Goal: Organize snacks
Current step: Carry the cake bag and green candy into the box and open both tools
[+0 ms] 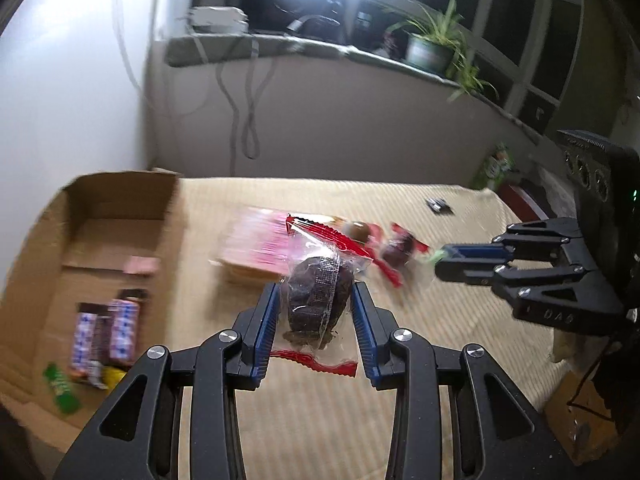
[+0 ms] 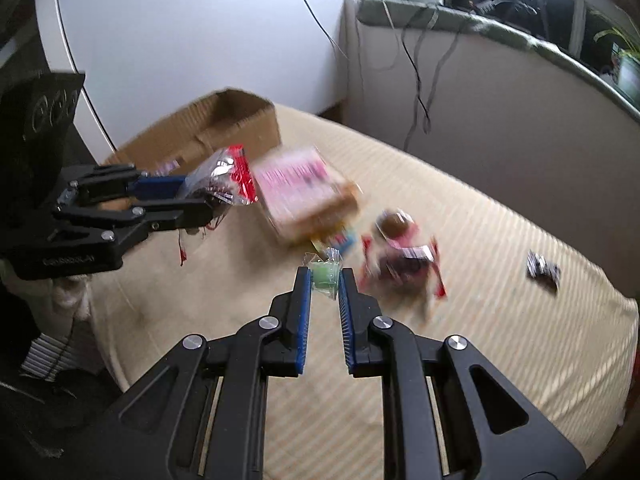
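Observation:
My left gripper (image 1: 315, 286) is shut on a dark snack (image 1: 316, 300) in a clear wrapper with red ends, held above the beige striped tablecloth (image 1: 320, 420). The right wrist view shows that left gripper (image 2: 208, 196) and its snack (image 2: 228, 176) near the open cardboard box (image 2: 240, 116). My right gripper (image 2: 325, 271) is shut on a small green candy (image 2: 324, 282) in clear wrap, lifted off the cloth. In the left wrist view the right gripper (image 1: 444, 260) comes in from the right with the green candy (image 1: 438, 255) at its tip.
The cardboard box (image 1: 120, 216) at the left holds purple-white packets (image 1: 108, 332) and a green packet (image 1: 60, 388). On the cloth lie a pink packet (image 1: 256, 248), red-wrapped snacks (image 1: 400, 248), a brown round snack (image 1: 358, 230) and a small dark wrapper (image 1: 440, 205). A potted plant (image 1: 432, 40) stands on the windowsill.

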`<state>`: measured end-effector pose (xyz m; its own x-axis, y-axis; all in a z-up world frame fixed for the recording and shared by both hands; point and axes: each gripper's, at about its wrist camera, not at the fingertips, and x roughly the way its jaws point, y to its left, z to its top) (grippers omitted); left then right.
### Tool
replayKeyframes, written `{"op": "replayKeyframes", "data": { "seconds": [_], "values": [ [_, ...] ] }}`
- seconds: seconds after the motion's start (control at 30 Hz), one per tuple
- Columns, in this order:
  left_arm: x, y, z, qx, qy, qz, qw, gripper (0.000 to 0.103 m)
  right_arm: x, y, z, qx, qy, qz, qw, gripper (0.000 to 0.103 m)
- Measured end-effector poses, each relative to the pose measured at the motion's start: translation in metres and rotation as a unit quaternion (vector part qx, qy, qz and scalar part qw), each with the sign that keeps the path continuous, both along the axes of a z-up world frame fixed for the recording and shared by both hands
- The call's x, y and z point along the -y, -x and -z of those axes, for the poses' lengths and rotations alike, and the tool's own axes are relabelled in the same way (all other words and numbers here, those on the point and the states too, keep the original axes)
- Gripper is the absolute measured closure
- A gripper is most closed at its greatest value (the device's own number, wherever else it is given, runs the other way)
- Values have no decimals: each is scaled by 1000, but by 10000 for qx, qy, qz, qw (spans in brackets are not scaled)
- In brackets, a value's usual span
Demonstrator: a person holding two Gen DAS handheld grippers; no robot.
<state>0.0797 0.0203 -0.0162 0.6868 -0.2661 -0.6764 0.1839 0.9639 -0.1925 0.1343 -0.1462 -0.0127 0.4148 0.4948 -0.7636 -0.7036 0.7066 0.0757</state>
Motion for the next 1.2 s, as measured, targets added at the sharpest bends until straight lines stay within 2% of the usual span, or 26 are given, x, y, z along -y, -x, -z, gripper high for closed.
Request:
{"op": "replayKeyframes", "data": {
  "seconds": [0.47,0.7,1.2],
  "values": [
    [-93,8,-8,160,-238,-1018,9944,68,-111,-23,-26,329,-220,-683,9969,89],
    [-118,7,-4,144,-280,-1323,9907,68,-161,-34,-21,304,-206,-977,9945,89],
    [-140,9,5,15,-430,-1599,9862,68,-231,-57,2,-36,-59,-1366,9906,89]
  ]
}}
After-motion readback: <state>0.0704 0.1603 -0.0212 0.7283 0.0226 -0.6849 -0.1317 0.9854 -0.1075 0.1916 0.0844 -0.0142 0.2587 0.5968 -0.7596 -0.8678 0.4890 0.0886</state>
